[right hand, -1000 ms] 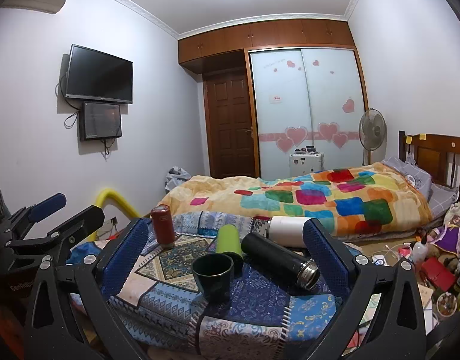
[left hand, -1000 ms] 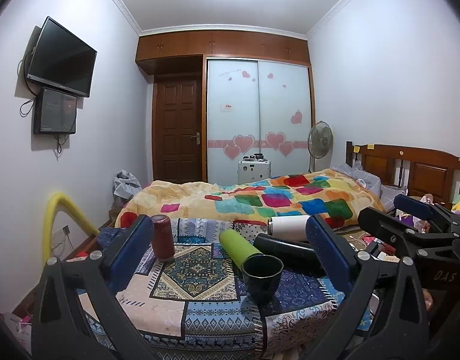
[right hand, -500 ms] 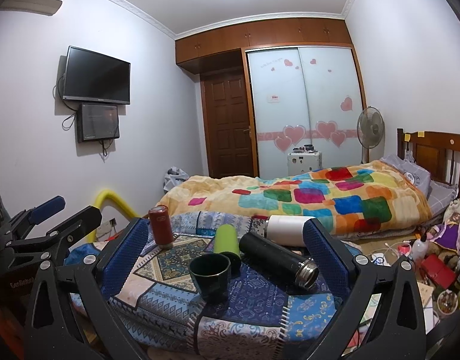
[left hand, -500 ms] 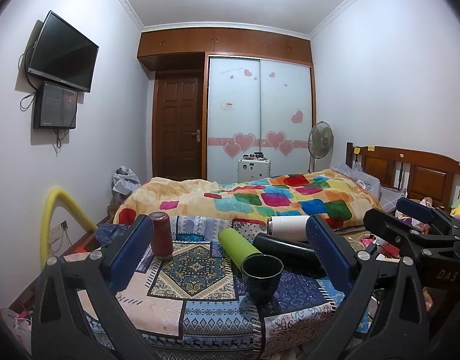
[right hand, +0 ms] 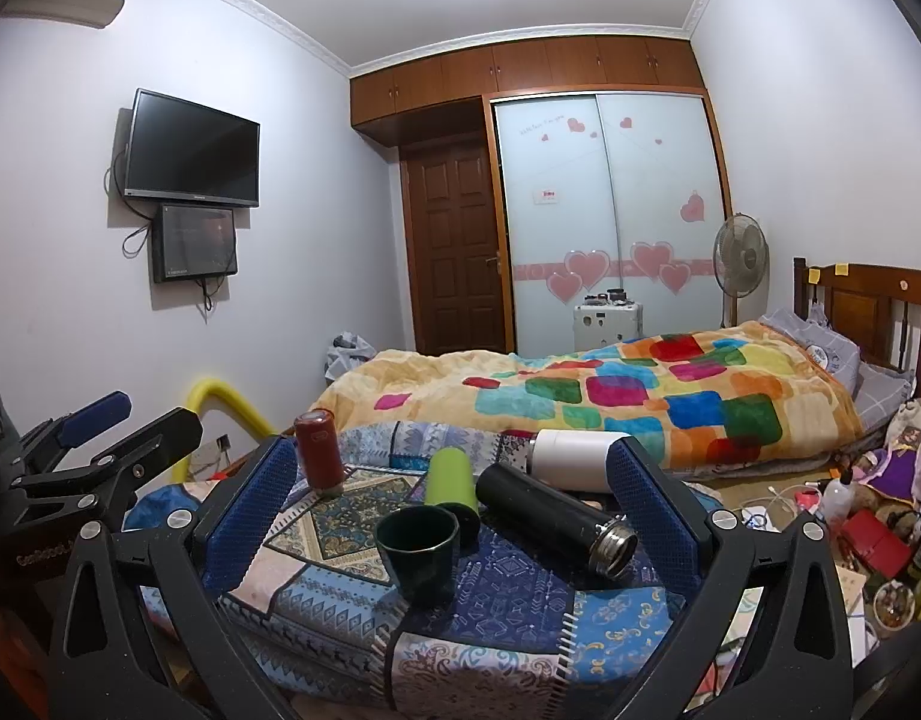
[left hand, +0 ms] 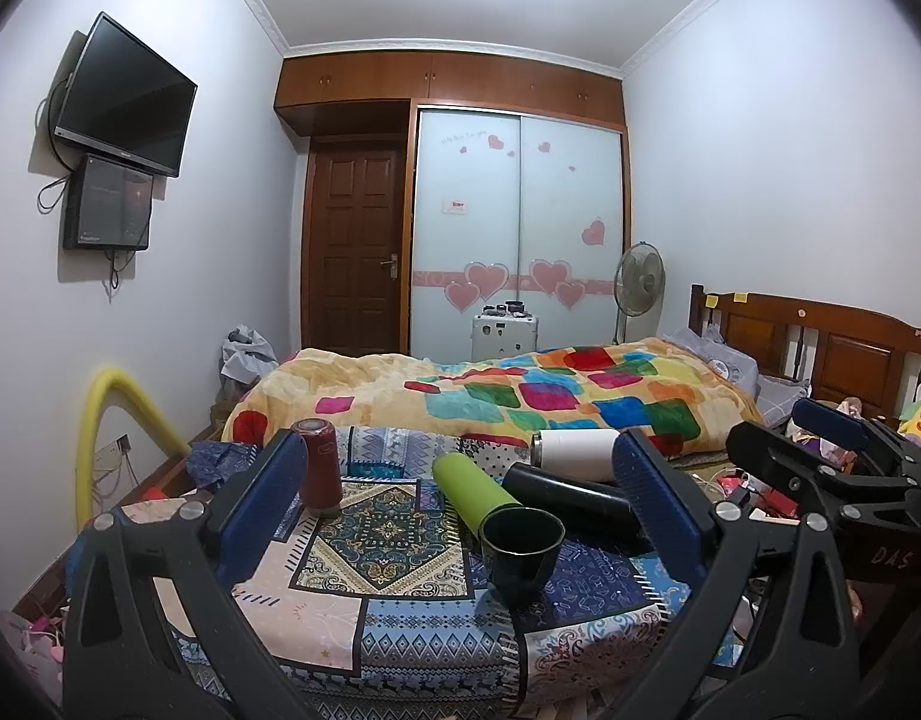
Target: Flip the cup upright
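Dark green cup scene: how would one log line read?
dark green cup: upright, mouth up | left gripper: open, empty | right gripper: open, empty | black bottle: lying

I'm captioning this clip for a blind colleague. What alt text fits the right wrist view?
A dark green cup stands upright on a patchwork cloth, framed by the open right gripper. Behind it lie green, black and white bottles, and a red bottle stands upright.

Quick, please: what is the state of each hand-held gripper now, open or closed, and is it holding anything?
Left hand-held gripper: open, holding nothing.
Right hand-held gripper: open, holding nothing.
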A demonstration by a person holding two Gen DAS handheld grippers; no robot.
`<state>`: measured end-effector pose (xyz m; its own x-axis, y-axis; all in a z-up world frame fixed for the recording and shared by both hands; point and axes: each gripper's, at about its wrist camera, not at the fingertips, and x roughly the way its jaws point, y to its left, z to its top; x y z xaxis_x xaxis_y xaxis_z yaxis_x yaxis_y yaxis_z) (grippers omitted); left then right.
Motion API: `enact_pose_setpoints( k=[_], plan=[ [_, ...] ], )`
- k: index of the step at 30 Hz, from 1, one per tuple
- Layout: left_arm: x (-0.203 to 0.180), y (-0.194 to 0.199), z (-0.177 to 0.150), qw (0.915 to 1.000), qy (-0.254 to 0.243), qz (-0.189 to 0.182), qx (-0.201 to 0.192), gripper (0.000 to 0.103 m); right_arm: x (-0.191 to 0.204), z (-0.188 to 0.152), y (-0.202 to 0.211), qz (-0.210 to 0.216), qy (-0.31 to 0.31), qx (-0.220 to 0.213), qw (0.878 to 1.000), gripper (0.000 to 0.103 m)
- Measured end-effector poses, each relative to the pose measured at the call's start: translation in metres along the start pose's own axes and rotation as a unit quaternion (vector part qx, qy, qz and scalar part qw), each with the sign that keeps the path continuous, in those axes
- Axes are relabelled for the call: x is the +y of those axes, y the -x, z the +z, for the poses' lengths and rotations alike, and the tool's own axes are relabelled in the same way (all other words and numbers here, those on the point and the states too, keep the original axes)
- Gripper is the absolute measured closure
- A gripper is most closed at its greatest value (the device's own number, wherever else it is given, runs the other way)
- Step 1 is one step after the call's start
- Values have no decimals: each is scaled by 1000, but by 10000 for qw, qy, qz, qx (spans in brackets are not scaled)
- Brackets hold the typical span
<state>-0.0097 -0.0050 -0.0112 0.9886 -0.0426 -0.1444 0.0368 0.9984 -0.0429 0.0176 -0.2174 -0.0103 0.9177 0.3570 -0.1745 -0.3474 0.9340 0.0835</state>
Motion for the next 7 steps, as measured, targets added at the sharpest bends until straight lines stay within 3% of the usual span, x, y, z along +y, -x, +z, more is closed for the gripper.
enact_pose_setpoints(
  k=[7],
  plan=[
    [-1, -2, 0, 10000, -6, 7, 27, 0, 0, -1, -1, 3, -16, 21, 10000, 0]
  ],
)
